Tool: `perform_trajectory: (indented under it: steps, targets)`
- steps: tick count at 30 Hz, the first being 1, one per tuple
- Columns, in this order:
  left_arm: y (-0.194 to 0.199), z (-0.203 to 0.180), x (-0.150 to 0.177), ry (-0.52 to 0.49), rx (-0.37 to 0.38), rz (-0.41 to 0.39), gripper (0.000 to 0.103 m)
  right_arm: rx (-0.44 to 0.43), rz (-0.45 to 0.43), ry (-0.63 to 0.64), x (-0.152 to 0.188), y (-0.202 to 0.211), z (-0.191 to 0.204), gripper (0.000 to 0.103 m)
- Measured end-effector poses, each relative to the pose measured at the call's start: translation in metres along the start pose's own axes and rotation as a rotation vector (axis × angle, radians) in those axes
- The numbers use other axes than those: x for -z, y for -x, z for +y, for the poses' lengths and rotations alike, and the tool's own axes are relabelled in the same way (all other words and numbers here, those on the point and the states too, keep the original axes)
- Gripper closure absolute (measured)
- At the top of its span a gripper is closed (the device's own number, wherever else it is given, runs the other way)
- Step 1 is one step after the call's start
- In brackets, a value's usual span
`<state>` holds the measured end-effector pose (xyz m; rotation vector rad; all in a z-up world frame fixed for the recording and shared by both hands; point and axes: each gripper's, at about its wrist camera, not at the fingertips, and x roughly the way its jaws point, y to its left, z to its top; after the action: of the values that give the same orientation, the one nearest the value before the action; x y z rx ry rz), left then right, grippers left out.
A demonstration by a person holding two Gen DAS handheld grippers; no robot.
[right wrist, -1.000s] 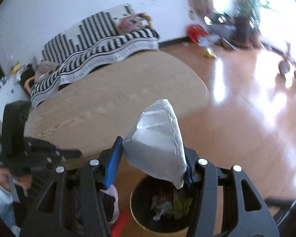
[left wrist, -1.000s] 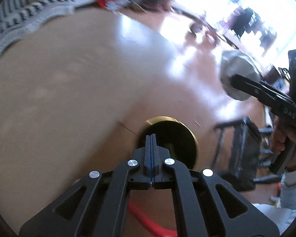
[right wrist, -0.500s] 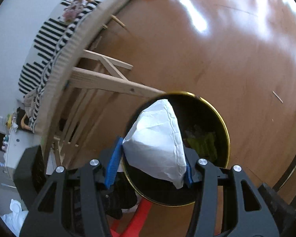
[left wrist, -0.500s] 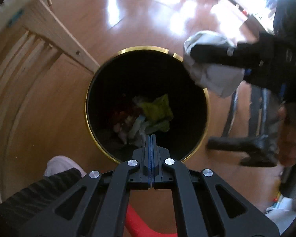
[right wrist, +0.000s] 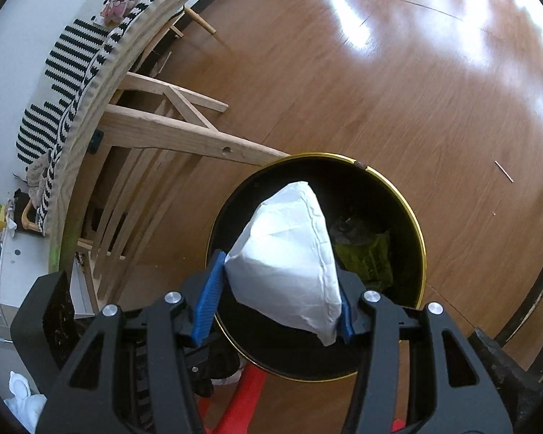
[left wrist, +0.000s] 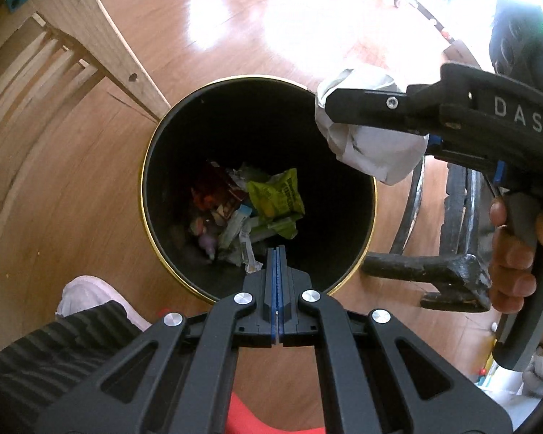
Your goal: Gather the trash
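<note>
A round black trash bin with a gold rim [left wrist: 152, 152] stands on the wooden floor; several wrappers, one yellow-green [left wrist: 275, 195], lie at its bottom. My right gripper [right wrist: 277, 300] is shut on a crumpled white paper [right wrist: 289, 253] and holds it above the bin's opening [right wrist: 412, 224]. In the left wrist view the same paper [left wrist: 373, 144] hangs over the bin's right rim. My left gripper [left wrist: 277, 264] is shut and empty, above the bin's near edge.
A wooden table's legs and slats [left wrist: 101, 43] stand left of the bin. A black metal stand [left wrist: 427, 271] sits to its right. A red object [right wrist: 242, 398] lies below the bin, and a person's foot [left wrist: 87, 296] is at lower left.
Both grippers have tilted down from the tabletop to look into the bin. The right gripper has carried the white paper over the bin's opening, still gripped.
</note>
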<state>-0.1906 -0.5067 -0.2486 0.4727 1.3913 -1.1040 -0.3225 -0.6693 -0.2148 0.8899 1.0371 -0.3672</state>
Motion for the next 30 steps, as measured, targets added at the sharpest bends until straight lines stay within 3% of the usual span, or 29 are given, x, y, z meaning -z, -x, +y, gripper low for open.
perform_trajectory:
  steps: [5,7,8,9,10,11,15,17,21,26,30]
  targets:
    - [0.002,0.000,0.000,-0.002,0.011,-0.011,0.103,0.001,0.001,-0.013,0.001,0.003,-0.005,0.049]
    - [0.003,-0.001,-0.001,-0.008,0.004,-0.023,0.103,-0.003,-0.008,-0.039,-0.001,0.004,-0.008,0.033]
    - [0.003,-0.002,-0.001,-0.009,-0.001,-0.026,0.093,-0.005,-0.019,-0.051,-0.002,0.007,-0.010,0.009]
    - [0.003,-0.004,-0.002,-0.009,-0.003,-0.028,0.079,0.003,-0.041,-0.065,-0.003,0.011,-0.011,0.007]
    - [0.004,-0.004,-0.001,-0.003,-0.003,-0.034,0.029,0.014,-0.069,-0.071,-0.005,0.019,-0.013,0.007]
    - [0.008,-0.005,-0.001,0.009,0.003,-0.054,0.008,0.023,-0.084,-0.071,-0.007,0.025,-0.014,0.007]
    - [0.028,-0.013,-0.005,-0.011,0.029,-0.123,0.007,0.087,-0.207,-0.089,-0.016,0.059,-0.018,0.007]
    - [0.045,-0.018,-0.009,-0.021,0.031,-0.176,0.006,0.137,-0.313,-0.070,-0.019,0.084,-0.012,0.007]
    - [0.113,-0.021,-0.022,-0.013,0.001,-0.386,0.006,0.173,-0.442,0.002,-0.024,0.112,0.013,0.007]
    - [0.224,0.031,-0.031,0.098,-0.208,-0.634,0.006,0.141,-0.432,0.105,-0.041,0.101,0.067,0.007]
    - [0.314,0.120,-0.003,0.289,-0.435,-0.793,0.006,0.092,-0.385,0.234,-0.059,0.072,0.151,0.007]
